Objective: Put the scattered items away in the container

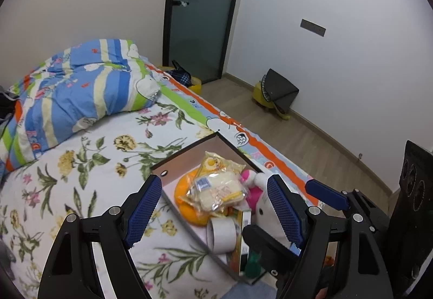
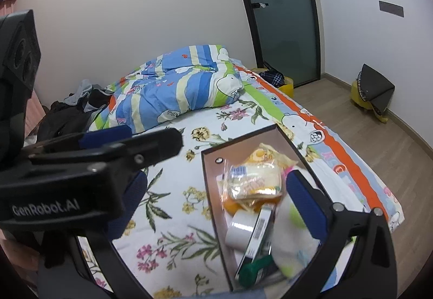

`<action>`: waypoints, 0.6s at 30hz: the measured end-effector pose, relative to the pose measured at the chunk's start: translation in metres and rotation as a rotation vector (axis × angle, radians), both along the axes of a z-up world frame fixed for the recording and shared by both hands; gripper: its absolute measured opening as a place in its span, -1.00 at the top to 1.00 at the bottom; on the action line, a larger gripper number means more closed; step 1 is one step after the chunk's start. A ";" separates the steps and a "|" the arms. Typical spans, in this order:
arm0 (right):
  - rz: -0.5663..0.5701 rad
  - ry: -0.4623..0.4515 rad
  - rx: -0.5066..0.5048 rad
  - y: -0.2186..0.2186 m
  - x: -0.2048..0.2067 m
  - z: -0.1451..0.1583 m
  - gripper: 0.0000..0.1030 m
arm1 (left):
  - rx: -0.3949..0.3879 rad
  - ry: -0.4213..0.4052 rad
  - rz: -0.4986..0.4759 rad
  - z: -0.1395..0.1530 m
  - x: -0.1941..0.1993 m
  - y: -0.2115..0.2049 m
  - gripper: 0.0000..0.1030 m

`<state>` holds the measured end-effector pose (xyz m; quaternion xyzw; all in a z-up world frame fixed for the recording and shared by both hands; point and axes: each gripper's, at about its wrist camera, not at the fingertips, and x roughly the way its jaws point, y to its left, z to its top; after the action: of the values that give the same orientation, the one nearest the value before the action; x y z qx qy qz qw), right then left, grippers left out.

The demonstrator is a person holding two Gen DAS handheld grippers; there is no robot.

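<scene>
Container (image 1: pixel 189 148) sits on the bed (image 1: pixel 81 177), at the edge that runs along the floor, one corner pointing up toward the pillow end. It's a shallow open box, dark rim, pale lining.

Inside it: clear snack packet (image 1: pixel 216 188) on top of an orange round thing (image 1: pixel 186 204), white tape roll (image 1: pixel 222 234) nearer the hands, flat box (image 2: pixel 259 231) standing on edge, pink-and-white plush (image 1: pixel 254 182) at the floor-side wall, small green item (image 2: pixel 253 269) at the near corner. No loose item shows on the floral sheet in either view, so my read is the tidying is about done. Striped pillow (image 1: pixel 75 93) and dark clothes (image 2: pixel 70 106) at the head end don't look like part of the task.

Left gripper (image 1: pixel 216 212): jaws apart, nothing between the pads, hanging above the container's near half and pointing down into it. Right gripper (image 2: pixel 216 198): jaws apart too, nothing pinched; its left finger is mostly hidden behind the left gripper's body, so I only see part of it. It hangs over the same near half.

Key relation: the container lies ahead of and below both sets of fingers, long axis running away from the hands. Both hands are about equally near. If anything is left to collect, it's out of frame.
</scene>
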<state>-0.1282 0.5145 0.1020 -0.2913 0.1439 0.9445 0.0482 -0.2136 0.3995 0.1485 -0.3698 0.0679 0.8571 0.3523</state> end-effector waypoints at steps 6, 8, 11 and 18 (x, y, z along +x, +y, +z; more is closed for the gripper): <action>-0.016 -0.029 0.025 -0.024 0.042 0.011 -1.00 | -0.027 0.008 -0.031 0.007 0.039 -0.023 -0.57; -0.028 -0.034 0.051 -0.033 0.059 0.016 -1.00 | -0.026 0.009 -0.037 0.009 0.053 -0.032 -0.57; -0.052 -0.037 0.078 -0.044 0.084 0.022 -1.00 | -0.026 0.022 -0.037 0.011 0.079 -0.049 -0.58; -0.080 -0.049 0.062 -0.057 0.134 0.017 -1.00 | -0.038 0.074 -0.007 0.010 0.130 -0.080 -0.74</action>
<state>0.0059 0.4571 0.1190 -0.3069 0.1250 0.9383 0.0986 -0.0835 0.3193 0.1586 -0.3444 0.0984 0.8674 0.3454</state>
